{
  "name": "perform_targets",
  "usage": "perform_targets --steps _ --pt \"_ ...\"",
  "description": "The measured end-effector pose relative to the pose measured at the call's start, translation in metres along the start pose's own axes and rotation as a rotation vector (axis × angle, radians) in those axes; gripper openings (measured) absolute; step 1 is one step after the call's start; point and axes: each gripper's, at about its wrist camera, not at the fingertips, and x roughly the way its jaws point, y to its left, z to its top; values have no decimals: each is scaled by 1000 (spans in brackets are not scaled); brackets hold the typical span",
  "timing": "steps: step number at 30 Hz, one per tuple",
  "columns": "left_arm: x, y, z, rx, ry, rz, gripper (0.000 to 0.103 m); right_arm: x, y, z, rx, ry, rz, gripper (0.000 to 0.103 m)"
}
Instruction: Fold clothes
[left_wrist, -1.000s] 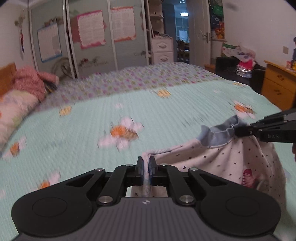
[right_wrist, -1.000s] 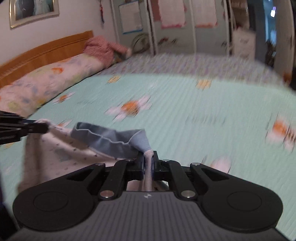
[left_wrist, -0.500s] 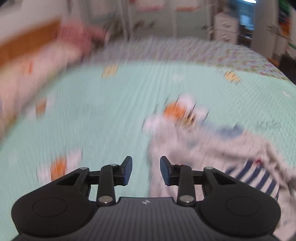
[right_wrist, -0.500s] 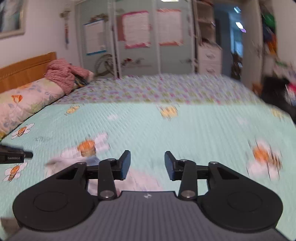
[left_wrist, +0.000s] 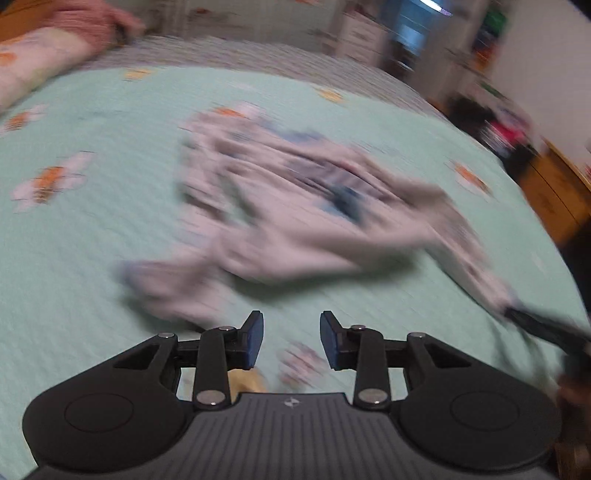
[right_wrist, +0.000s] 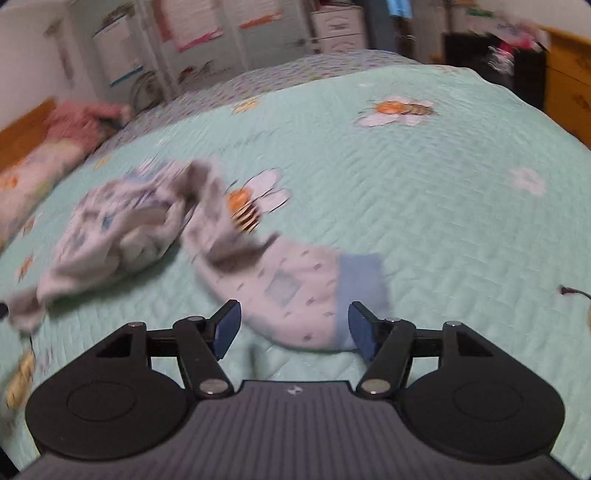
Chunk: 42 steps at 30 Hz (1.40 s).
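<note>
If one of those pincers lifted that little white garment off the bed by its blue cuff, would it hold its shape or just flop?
Probably flop: the white garment already lies crumpled in soft folds on the green bedspread. It looks thin and light, so it should lift easily. Its blue cuff, between the open right gripper's fingers, seems thicker, likely giving a firmer hold.

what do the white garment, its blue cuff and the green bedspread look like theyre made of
White garment: soft, matte knit, probably cotton jersey; it lies limp and crumpled, with a small printed pattern.
Blue cuff: looks like a matte ribbed knit band, though blur hides the texture.
Green bedspread: quilted fabric with a matte finish; stitched lines raise a wavy padded relief, and bee motifs are printed or sewn on it.
</note>
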Motion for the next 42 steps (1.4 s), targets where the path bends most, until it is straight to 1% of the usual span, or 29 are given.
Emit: perform_targets --steps 3,5,6,7,9,10,11,13,14,16,17,19,21,22,24,26,28,29,30,32,34,37,40,42 --pt "0 -25 -11 87 19 -27 36 15 20 -2 -194 -32 -89 66" --pt "-1 -36 -16 122 30 -20 36 22 21 -4 -236 -19 -94 65" --pt "-1 -36 -17 122 36 -17 36 25 20 -4 -248 -12 -90 58" --pt "-2 -36 -19 120 42 -15 36 26 18 -3 -245 -5 -82 38" --pt "-1 -34 -21 110 58 -6 36 20 10 7 -193 1 -59 16" --pt "0 -32 -22 98 68 -1 36 15 5 16 -147 -13 -43 15" --pt "1 -30 -23 87 77 5 36 8 0 27 -110 -46 -41 15" --pt "-1 -27 -24 71 77 8 36 -10 -7 53 -54 -156 -69 15" --pt "-2 -25 -24 63 77 9 36 -17 -12 67 -23 -210 -93 15" --pt "-2 -22 -24 53 78 12 37 -29 -26 96 44 -305 -175 15" --pt "-2 -21 -24 49 79 8 37 -26 -32 107 57 -308 -223 15" --pt "-3 -19 -25 42 80 2 37 -11 -42 125 55 -244 -306 26" --pt "-2 -17 -25 35 79 0 38 0 -47 128 74 -172 -378 27" --pt "-1 -15 -26 33 76 1 38 2 -45 126 80 -156 -378 28" --pt "4 -10 -27 22 87 2 38 -2 -29 112 65 -172 -273 30" --pt "10 -5 -26 4 102 -6 38 2 -1 94 -14 -155 -84 32" --pt "12 -1 -24 -10 102 -19 38 16 27 78 -93 -108 75 33" --pt "10 0 -24 -7 96 -19 38 25 38 73 -126 -80 127 33" --pt "9 1 -23 -4 90 -18 38 34 49 70 -156 -60 156 33" --pt "8 3 -23 10 79 -10 38 49 66 67 -232 -60 174 33" --pt "8 7 -22 24 81 6 39 56 81 67 -362 -84 151 33" --pt "12 17 -20 4 94 -2 39 66 103 68 -562 -116 119 33" --pt "17 25 -18 -22 109 -10 40 69 110 68 -738 -102 108 33" --pt "20 29 -17 -38 118 -19 40 71 113 68 -825 -86 128 33"
